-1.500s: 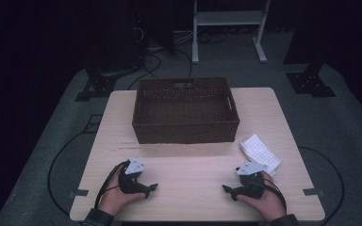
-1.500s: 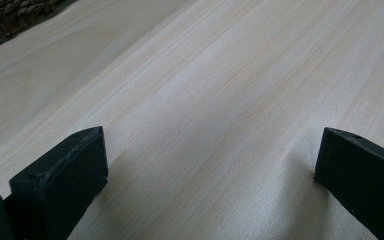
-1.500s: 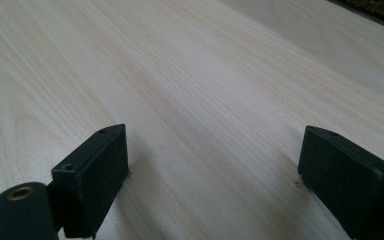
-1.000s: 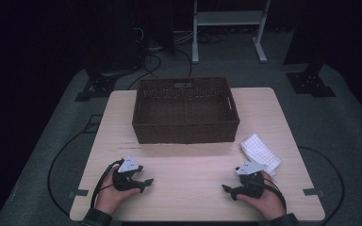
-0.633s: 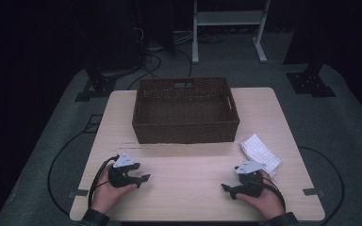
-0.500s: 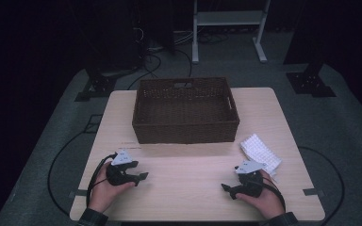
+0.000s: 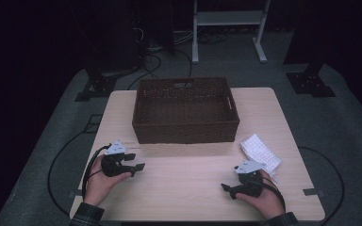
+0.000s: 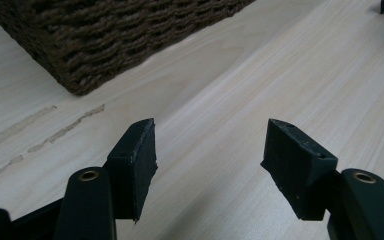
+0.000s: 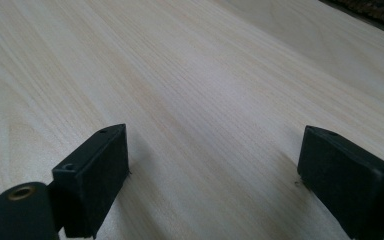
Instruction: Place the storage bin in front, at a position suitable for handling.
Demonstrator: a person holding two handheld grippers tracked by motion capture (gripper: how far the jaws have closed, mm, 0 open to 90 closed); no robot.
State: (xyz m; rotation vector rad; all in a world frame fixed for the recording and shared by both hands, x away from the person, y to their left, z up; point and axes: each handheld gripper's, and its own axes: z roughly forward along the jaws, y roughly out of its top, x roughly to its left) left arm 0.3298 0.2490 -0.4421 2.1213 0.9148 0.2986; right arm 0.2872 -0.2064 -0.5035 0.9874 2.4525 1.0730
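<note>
My left gripper (image 7: 135,163) hovers just above the light wooden table (image 7: 188,188) at its front left, jaws pointing right. In the left gripper view its jaws (image 8: 207,150) are open and have just been closing a little, with only bare wood between them. Ahead stands a corner of the dark brown wicker basket (image 8: 105,40). My right gripper (image 7: 228,188) rests low at the front right, pointing left. In the right gripper view it (image 9: 215,165) stands wide open over bare tabletop. A folded white cloth (image 7: 260,151) lies just behind the right hand.
The wicker basket (image 7: 186,132) stands on the middle and back of the table, and its inside looks dark. Bare wood stretches between the two hands. Cables trail from both grippers off the front edge. Dark stands and a white frame (image 7: 226,19) are on the floor behind.
The left hand has lifted and drifted left, away from the front edge, with its jaws a bit narrower. The right hand, the basket and the cloth have not moved.
</note>
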